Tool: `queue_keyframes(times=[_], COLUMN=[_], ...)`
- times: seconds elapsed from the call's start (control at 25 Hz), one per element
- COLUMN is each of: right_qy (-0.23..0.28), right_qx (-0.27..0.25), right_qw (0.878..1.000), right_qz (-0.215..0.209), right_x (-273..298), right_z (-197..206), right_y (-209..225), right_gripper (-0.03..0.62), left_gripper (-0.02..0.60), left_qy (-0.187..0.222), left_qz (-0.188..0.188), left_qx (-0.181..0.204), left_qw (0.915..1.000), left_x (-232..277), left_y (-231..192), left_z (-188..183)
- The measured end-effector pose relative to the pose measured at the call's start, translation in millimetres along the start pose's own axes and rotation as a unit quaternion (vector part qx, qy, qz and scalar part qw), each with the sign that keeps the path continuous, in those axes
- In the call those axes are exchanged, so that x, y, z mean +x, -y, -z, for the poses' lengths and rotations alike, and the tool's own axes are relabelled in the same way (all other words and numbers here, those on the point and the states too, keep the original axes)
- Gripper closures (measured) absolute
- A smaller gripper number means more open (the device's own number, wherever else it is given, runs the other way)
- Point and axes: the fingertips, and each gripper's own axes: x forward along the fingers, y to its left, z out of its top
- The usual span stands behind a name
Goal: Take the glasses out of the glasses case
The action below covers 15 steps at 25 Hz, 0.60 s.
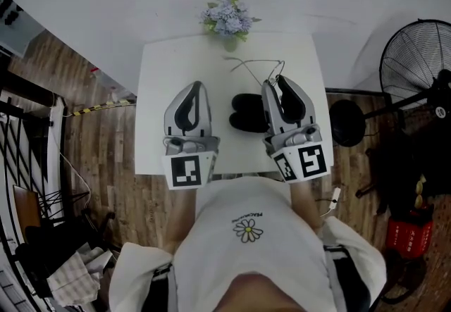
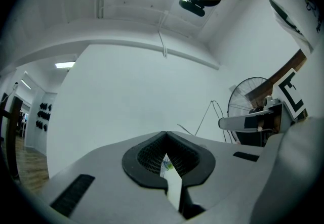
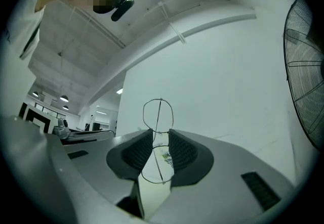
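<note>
Thin wire-framed glasses [image 3: 158, 133] are out of the case and held up in the air, pinched near the bridge by the right gripper [image 1: 276, 82]. In the right gripper view one lens loop sticks up above the pads and the other hangs below. In the head view the frame pokes out past the gripper tips over the far half of the table [image 1: 162, 92]. The black glasses case [image 1: 248, 112] lies on the table just left of the right gripper, between the two grippers; it looks open, but its inside is too dark to read. The left gripper [image 1: 196, 85] hovers left of the case with its tips pressed together and nothing between them. A small vase of blue-white flowers [image 1: 228, 20] stands at the table's far edge by the white wall. A standing fan [image 1: 416, 57] is off to the right, on wood flooring.
</note>
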Motion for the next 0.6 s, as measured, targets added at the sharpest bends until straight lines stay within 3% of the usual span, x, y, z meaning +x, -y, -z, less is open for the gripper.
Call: queue_keyframes(times=[0.6], right_qy=[-0.002], right_qx=[0.006], right_qw=[1.0], right_qz=[-0.001], right_x=[-1.7], right_z=[2.7], right_y=[4.5], right_gripper=[0.499], left_gripper=[0.566], left_qy=[-0.004], left_qz=[-0.006], left_qx=[0.005], left_qw=[1.0], left_x=[-1.2], left_y=[-1.9], left_z=[1.3])
